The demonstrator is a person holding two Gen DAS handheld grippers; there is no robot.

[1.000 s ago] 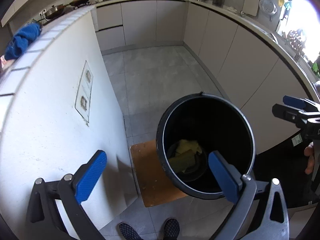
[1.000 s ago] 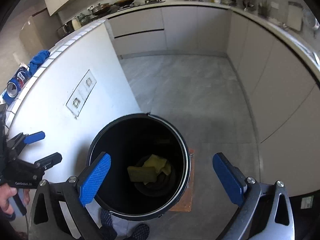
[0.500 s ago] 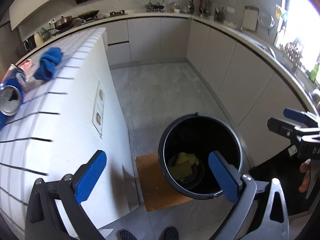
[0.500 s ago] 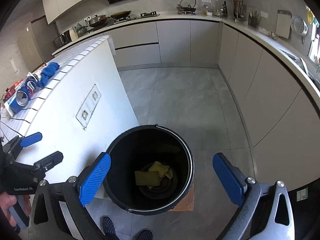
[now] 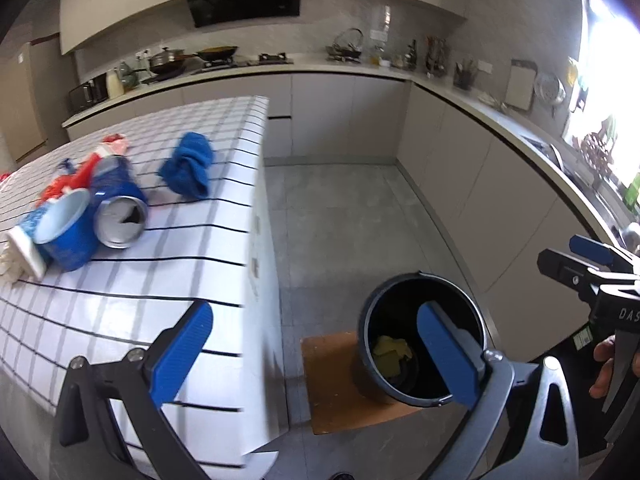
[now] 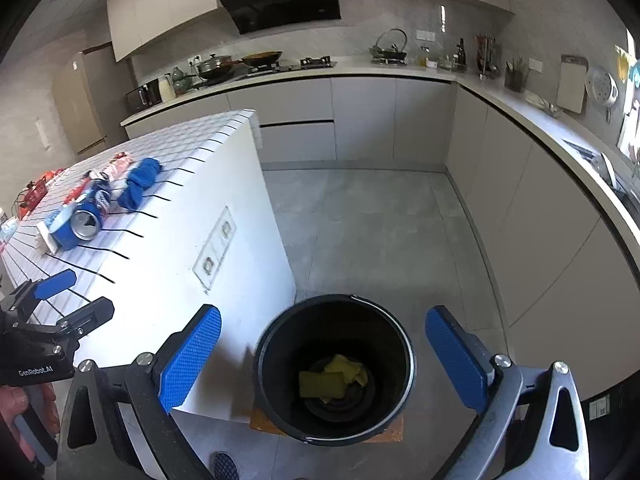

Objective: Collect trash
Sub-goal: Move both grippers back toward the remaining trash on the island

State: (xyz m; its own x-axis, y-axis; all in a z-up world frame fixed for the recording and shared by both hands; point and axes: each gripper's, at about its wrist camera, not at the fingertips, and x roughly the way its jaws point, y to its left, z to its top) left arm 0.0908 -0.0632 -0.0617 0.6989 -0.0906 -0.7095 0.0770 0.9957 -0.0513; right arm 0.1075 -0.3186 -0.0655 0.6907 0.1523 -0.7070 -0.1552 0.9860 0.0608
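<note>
**Both grippers held wide and empty above bin and tiled surface**

In the left wrist view, the left gripper (image 5: 316, 352) is seen at the bottom of the frame with its blue-padded jaws spread far apart and nothing held between them. The right gripper (image 5: 576, 256) appears at the right edge, where the letters "DAS" can be read on its black body.

In the right wrist view, the right gripper (image 6: 324, 356) is likewise shown with jaws fully apart and empty. The left gripper (image 6: 68, 300) is seen at the lower left, marked "GenRobot.AI" on its body.

The black trash bin (image 6: 408, 360) is placed on a brown board (image 6: 392, 430) on the grey floor, at the lower centre of the right wrist view and at the lower right of the left wrist view. Yellow trash (image 6: 332, 380) is seen lying at its bottom.

On the white tiled surface (image 5: 132, 280), at the left of the left wrist view, a blue can (image 5: 118, 204) is laid on its side with its opened top toward the camera, just beside a blue cup (image 5: 66, 234). A crumpled blue cloth (image 5: 188, 168) lies near them, and red and white wrappers (image 5: 76, 172) are scattered behind. Writing on the can cannot be read.
</note>
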